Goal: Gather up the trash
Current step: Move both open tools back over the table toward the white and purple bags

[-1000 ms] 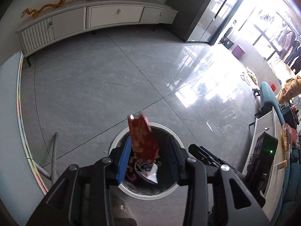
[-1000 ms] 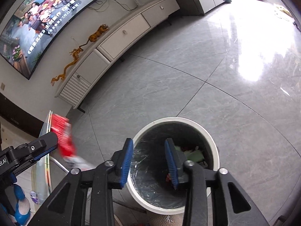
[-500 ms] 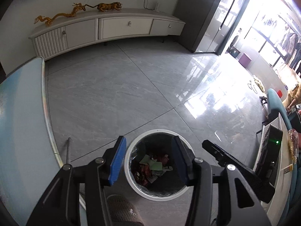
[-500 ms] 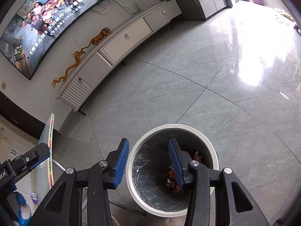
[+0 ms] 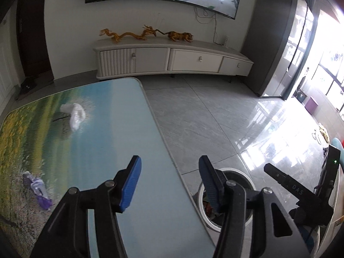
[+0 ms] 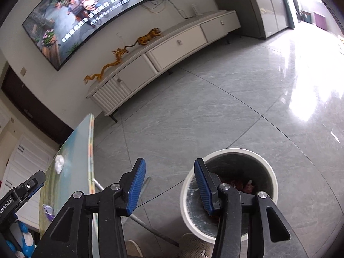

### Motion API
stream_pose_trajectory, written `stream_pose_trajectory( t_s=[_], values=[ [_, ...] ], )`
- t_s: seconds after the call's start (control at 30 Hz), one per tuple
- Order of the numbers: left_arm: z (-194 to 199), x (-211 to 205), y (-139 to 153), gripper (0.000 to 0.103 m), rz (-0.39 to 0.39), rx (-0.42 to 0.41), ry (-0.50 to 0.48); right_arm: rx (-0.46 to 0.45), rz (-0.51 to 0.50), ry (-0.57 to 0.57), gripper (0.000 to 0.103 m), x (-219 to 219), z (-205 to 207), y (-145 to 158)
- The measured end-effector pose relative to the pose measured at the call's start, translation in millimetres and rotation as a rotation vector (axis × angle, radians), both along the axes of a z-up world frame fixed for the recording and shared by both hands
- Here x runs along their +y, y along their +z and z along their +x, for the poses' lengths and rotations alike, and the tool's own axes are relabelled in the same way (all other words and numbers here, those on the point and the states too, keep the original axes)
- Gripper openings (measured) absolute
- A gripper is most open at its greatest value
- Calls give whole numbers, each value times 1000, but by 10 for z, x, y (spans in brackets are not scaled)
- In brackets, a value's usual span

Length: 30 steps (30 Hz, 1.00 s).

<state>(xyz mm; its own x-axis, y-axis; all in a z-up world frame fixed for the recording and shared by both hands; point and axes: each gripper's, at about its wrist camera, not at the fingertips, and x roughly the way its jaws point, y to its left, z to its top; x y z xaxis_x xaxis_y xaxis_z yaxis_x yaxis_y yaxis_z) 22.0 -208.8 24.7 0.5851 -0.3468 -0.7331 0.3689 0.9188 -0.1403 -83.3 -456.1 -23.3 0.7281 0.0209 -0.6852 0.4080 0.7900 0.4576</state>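
Fingers of the left gripper (image 5: 169, 180) and right gripper (image 6: 169, 185) are opening, nothing between them; the counter (image 5: 103, 142) edge is straddled, the bin (image 6: 228, 193) beside it.

Floor (image 6: 215, 118): polished grey stone-look tile, v. glossy, w/ glare. Tabletop (image 5: 103, 129): smooth, glassy, printed landscape, slight sheen. Crumpled wrapper (image 5: 75, 114) toward tabletop's far edge: thin translucent white plastic film. Purple wrapper (image 5: 39, 191) nr left edge: shiny crinkled foil/plastic. Bin (image 6: 187, 204): smooth white plastic outside, dull grey liner inside. Gripper pads (image 5: 131, 185): blue ribbed rubber-like, matt; frames black matt plastic w/ metal screws. TV cabinet (image 5: 172, 58): off-white satin finish.
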Motion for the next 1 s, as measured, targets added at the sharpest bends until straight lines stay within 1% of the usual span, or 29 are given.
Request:
stream_pose_trajectory(
  t_s=[0.27,0.5,0.57,0.63,0.7,1.0],
  values=[
    [12,769,92,54,-12,-20,148,-22,-58,99,45,495,239,270],
    [-28,1284,59,54,-15,-23,252,-28,-118,179,46,906,419,449],
    [-43,1397,30,55,-21,-15,271,-30,-133,204,47,1037,475,491],
    [-67,1503,-4,59,-19,-13,294,-31,-144,228,47,1156,523,524],
    [-79,1596,-29,60,-16,-13,313,-32,-155,247,47,1280,547,552],
    [-114,1899,-171,61,-16,13,382,-51,-194,323,48,1646,690,712]
  ],
)
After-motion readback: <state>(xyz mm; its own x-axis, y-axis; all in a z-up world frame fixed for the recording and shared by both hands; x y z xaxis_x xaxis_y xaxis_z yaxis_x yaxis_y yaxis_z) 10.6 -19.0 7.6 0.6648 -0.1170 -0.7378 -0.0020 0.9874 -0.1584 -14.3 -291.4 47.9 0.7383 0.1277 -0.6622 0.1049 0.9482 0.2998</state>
